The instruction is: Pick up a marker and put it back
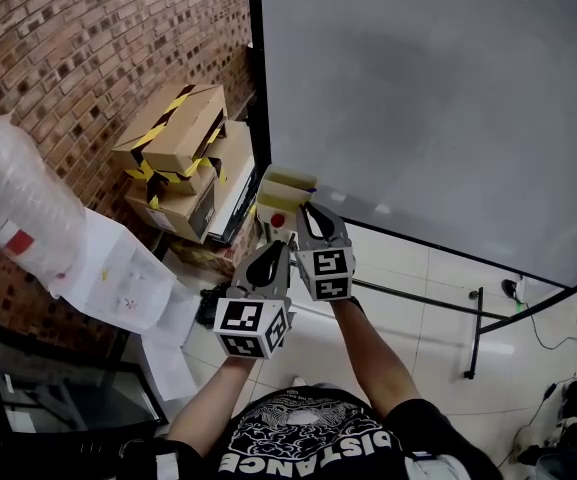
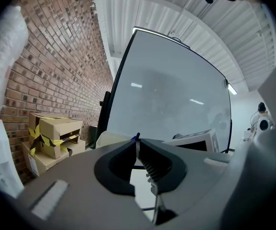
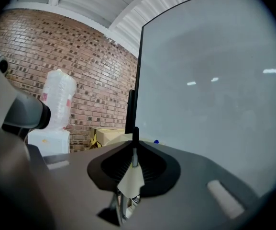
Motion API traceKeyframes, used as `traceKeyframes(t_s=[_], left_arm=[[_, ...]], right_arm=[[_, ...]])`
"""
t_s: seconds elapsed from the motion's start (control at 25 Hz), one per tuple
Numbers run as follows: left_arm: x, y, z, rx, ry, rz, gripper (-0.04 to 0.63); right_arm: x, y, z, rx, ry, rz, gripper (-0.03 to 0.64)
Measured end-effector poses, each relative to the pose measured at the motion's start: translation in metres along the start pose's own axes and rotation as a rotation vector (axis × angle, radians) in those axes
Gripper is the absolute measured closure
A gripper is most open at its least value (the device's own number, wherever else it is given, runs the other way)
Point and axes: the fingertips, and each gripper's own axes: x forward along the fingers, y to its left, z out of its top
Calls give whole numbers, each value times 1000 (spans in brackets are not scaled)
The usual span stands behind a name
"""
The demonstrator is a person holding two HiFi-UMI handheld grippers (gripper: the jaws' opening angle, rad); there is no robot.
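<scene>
Black marker [image 3: 135, 137], red brick wall [image 1: 88, 48], yellow-black taped boxes [image 1: 183, 153].

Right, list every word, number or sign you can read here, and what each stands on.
"DISTANCE": white print on the person's black T-shirt, cut by the frame edge.
Red label on the clear plastic-wrapped bundle: too small to read.
White paper sheets: marks too blurred.
Black-and-white patterned cubes: codes, no words.
Brown cardboard boxes: no legible print.

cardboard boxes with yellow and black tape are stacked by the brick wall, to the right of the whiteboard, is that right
Not quite. The cardboard boxes with yellow and black tape are stacked by the brick wall, but to the left of the whiteboard, not its right; the head view shows this.
</scene>
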Motion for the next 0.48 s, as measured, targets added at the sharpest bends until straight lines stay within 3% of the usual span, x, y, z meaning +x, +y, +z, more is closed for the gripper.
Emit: traceKeyframes(t_s=[0.48], left_arm=[[-21,-5,6,0,-10,5,590]], right_arm=[[-36,3,60,-17,-149,-36,584]])
